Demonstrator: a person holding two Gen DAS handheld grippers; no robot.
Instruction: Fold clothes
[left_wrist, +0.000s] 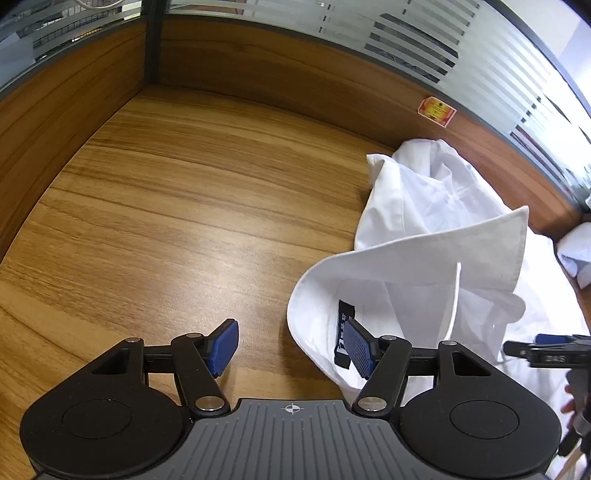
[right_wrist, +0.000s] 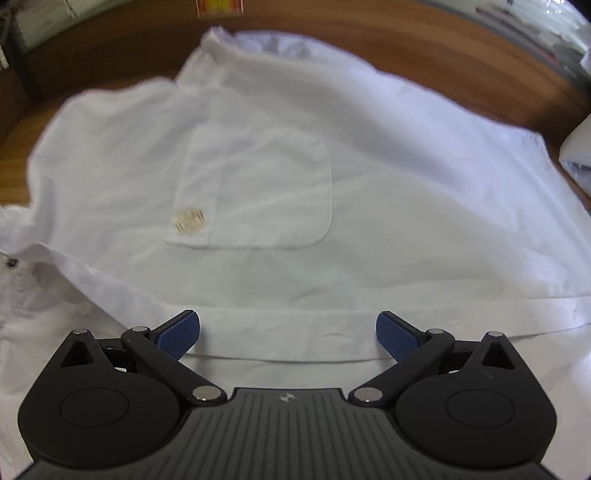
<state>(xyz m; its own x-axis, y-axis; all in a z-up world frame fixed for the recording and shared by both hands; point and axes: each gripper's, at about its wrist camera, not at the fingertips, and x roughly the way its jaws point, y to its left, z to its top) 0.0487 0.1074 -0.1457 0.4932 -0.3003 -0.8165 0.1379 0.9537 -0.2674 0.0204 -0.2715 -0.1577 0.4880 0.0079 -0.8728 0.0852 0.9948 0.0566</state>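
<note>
Right tool: your right tool (right_wrist: 288, 334) has its blue pads spread wide apart with nothing between them. It hangs low over the white shirt (right_wrist: 388, 177), which fills almost everything ahead of it.
Button placket: this strip (right_wrist: 332, 338) lies directly between and just beyond the right pads. Its long axis runs crosswise to the tool, from left to right, and a buttonhole sits nearly midway between the pads.
Chest pocket: the pocket (right_wrist: 266, 192) with its small gold emblem lies farther ahead of the right tool and slightly to its left, flat on the cloth.
Left tool: your left tool (left_wrist: 291, 349) is also spread open and empty. Its left pad is over bare counter (left_wrist: 166, 206), while its right pad overlaps the collar edge in view; whether they touch I cannot tell.
Collar: the collar (left_wrist: 388, 254) curls up ahead and to the right of the left tool, with a dark neck label (left_wrist: 341, 314) just behind that right pad.
Shirt body: beyond the collar, the cloth runs rumpled away to the far right toward the wooden partition (left_wrist: 295, 74).
Judgement: the shirt lies loose, not in a neat fold. The right tool is nearer the placket and the left is nearer the collar.
</note>
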